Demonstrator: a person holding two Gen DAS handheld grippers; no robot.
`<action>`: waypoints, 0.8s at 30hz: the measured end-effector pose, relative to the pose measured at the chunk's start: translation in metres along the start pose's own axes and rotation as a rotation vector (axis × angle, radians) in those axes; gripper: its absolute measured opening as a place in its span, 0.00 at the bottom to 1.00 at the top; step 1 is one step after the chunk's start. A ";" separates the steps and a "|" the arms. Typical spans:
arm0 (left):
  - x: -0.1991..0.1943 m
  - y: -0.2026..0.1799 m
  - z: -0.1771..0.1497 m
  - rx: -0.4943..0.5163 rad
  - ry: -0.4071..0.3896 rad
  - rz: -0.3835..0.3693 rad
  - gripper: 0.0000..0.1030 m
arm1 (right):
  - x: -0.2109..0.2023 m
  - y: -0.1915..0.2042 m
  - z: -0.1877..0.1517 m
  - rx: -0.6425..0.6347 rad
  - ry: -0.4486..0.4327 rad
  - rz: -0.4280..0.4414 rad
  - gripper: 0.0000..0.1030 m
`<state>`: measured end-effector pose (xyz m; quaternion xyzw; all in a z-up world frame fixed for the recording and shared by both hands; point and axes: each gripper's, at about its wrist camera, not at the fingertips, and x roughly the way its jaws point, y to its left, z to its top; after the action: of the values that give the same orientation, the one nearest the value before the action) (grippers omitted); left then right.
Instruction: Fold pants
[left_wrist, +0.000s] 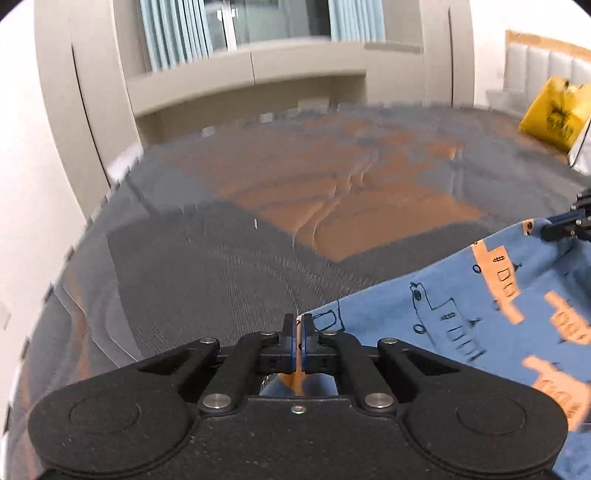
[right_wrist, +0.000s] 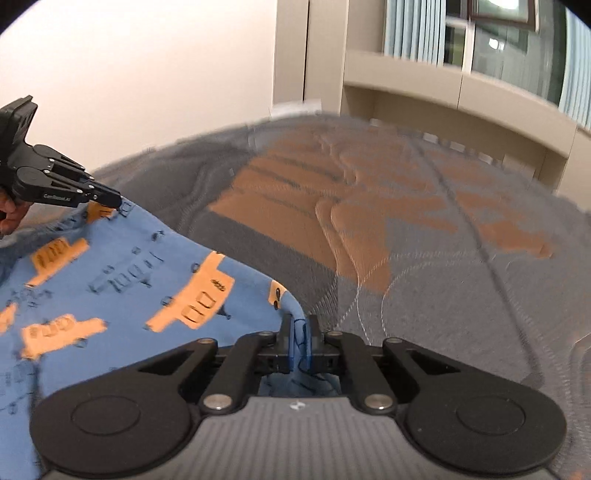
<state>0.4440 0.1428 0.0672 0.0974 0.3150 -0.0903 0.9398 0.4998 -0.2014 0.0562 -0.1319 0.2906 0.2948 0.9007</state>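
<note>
The blue pants (left_wrist: 480, 314) with orange and dark line prints are held stretched above a grey and orange bedspread (left_wrist: 258, 229). My left gripper (left_wrist: 299, 321) is shut on one edge corner of the pants. My right gripper (right_wrist: 301, 325) is shut on the other corner of the same edge (right_wrist: 147, 288). In the right wrist view the left gripper (right_wrist: 110, 201) shows at the left, pinching the cloth. In the left wrist view the right gripper (left_wrist: 554, 229) shows at the right edge, on the cloth.
The bedspread (right_wrist: 424, 258) has wrinkles in its orange middle. A yellow bag (left_wrist: 554, 114) lies at the far right by a padded headboard (left_wrist: 546, 62). Beige cabinets (left_wrist: 258, 81) and a curtained window (left_wrist: 236, 26) stand beyond the bed.
</note>
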 end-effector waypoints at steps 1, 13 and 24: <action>-0.013 -0.002 -0.001 0.004 -0.028 0.008 0.01 | -0.013 0.006 -0.002 -0.006 -0.027 -0.009 0.06; -0.179 -0.048 -0.087 0.132 -0.331 0.026 0.01 | -0.182 0.125 -0.058 -0.200 -0.247 -0.049 0.05; -0.218 -0.085 -0.202 0.125 -0.328 0.003 0.01 | -0.215 0.205 -0.148 -0.231 -0.154 -0.025 0.04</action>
<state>0.1374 0.1331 0.0315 0.1399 0.1510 -0.1228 0.9708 0.1679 -0.1972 0.0545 -0.2152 0.1830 0.3244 0.9027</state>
